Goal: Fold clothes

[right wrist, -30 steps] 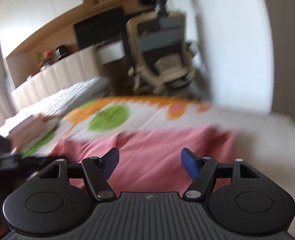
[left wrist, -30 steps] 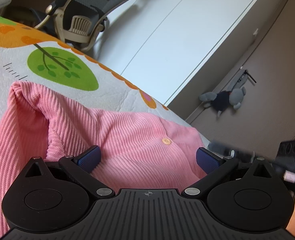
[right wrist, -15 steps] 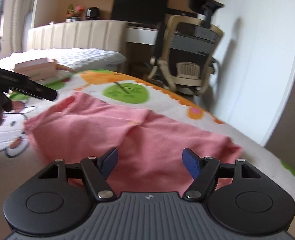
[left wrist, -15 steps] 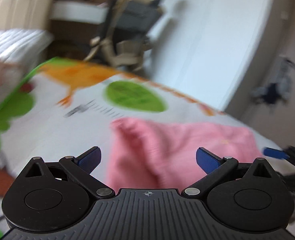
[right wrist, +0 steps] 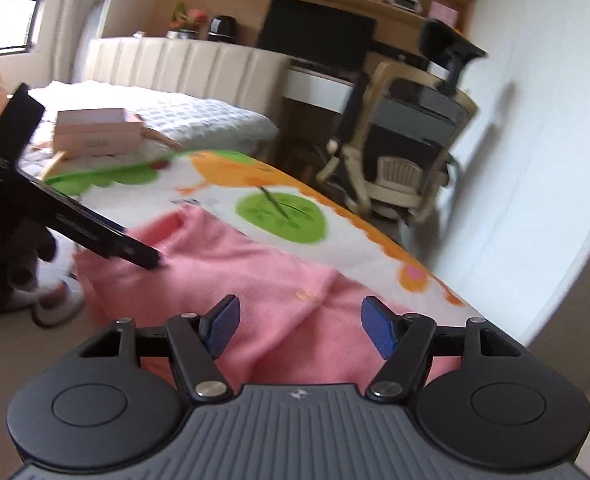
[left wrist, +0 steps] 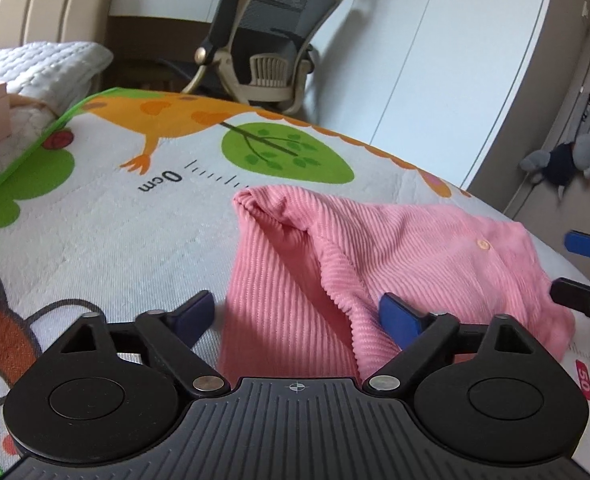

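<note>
Bare mat (left wrist: 107,240) lies open left of the left tongs (left wrist: 299,316); the pink shirt (left wrist: 395,248) fills the space ahead, the right tongs (right wrist: 299,322) crowding its far side.

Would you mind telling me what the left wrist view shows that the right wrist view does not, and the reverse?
Only the left wrist view shows the grey stuffed toy hanging on the door, the printed "0cm" ruler marks and the garment's button in sharp focus. Only the right wrist view shows the window, the dark monitor and the shelf items above it. Both show the pink ribbed garment lying on the cartoon play mat, the office chair, the pink box, and each other's gripper, jaws open.
</note>
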### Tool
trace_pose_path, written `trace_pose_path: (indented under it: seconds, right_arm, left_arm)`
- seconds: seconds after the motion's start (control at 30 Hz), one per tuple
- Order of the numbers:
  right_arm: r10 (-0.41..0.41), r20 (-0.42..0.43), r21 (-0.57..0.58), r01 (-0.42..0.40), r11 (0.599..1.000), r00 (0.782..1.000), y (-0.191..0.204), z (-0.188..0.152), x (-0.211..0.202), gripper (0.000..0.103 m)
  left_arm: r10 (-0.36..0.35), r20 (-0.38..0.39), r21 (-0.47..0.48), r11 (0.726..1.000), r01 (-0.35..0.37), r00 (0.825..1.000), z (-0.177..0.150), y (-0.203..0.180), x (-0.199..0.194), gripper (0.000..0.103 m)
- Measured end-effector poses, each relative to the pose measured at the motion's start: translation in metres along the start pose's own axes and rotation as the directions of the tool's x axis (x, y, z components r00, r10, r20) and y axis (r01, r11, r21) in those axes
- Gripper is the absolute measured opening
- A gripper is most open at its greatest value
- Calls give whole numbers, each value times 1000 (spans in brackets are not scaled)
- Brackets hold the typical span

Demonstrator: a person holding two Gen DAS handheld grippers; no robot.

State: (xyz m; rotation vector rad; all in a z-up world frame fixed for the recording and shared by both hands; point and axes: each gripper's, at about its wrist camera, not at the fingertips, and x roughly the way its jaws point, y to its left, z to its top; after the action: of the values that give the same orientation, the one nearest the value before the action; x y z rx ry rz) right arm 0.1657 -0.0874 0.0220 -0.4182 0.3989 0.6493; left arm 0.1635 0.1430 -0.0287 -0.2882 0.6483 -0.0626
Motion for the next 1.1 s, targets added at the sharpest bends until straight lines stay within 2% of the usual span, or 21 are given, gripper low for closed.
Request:
trace_pose_path:
  seconds: [0.07,0.17,0.2,0.37,0.43,0.47,0.5,0.57,0.67,0.73,0.87,0.9,0.93,1.0,1.03,1.07,1.1]
  right_arm:
    - [50,-13,6,-50,999,999,9,1,13,59]
    - [140,-120,68,-133,989,983,19,-10,42,59]
    - [142,-141,72,-133,989,980,23,-15,48,60]
    - [115,-112,-14,-118,993,987,40,-3,33,63]
    - [117,-90,-98,-126,987,989,55,1,24,69]
    - [129,-84,-134,-139,981,988,64,2,22,69]
    - [141,-84,-160,-153,975,986,72,4,22,70]
    - [148,-91,-202,-164,966,985,86,4,24,70]
    - [126,-92,-270,-147,951,988,106,1,29,71]
    - [117,-77,-310,-135,941,990,117,2,32,76]
    - [109,-47,-375,-119,919,993,136,6,43,76]
    - [112,-49,-380,-122,917,993,139,7,49,74]
    - [116,-56,-377,-129,917,992,141,7,54,61]
    - [128,-69,-325,-144,935,989,136,10,60,44]
    - [134,-73,-289,-150,945,988,131,12,62,40]
    - [141,-74,-246,-155,957,987,125,14,62,38]
    - [147,-75,-203,-159,966,986,118,15,62,33]
  left_arm:
    - [-16,2,-5,1000,16,1000,0,0,-2,80]
    - [-58,-13,-35,998,58,998,1,3,-4,70]
    - [-73,-16,-53,996,72,997,1,4,-5,70]
    - [-95,-18,-111,990,92,995,2,10,-5,67]
    - [-101,-24,-125,987,97,995,2,11,-4,56]
    - [-106,-27,-132,986,102,994,2,11,-4,49]
    - [-126,-35,-146,982,120,991,3,12,-3,38]
    - [-164,-47,-174,973,153,985,3,13,-2,25]
    - [-191,-50,-202,963,178,980,5,13,-3,23]
    - [-224,-53,-239,949,206,973,6,15,-5,22]
    - [-273,-52,-283,926,248,961,8,14,-7,22]
    - [-275,-52,-284,926,250,960,9,13,-7,22]
    - [-273,-52,-284,926,248,961,9,13,-8,22]
    - [-272,-32,-301,920,250,962,11,19,-12,26]
    - [-272,-13,-315,914,254,962,14,24,-16,29]
    - [-270,6,-329,909,257,963,16,29,-19,34]
    - [-255,26,-343,906,249,966,19,36,-23,46]
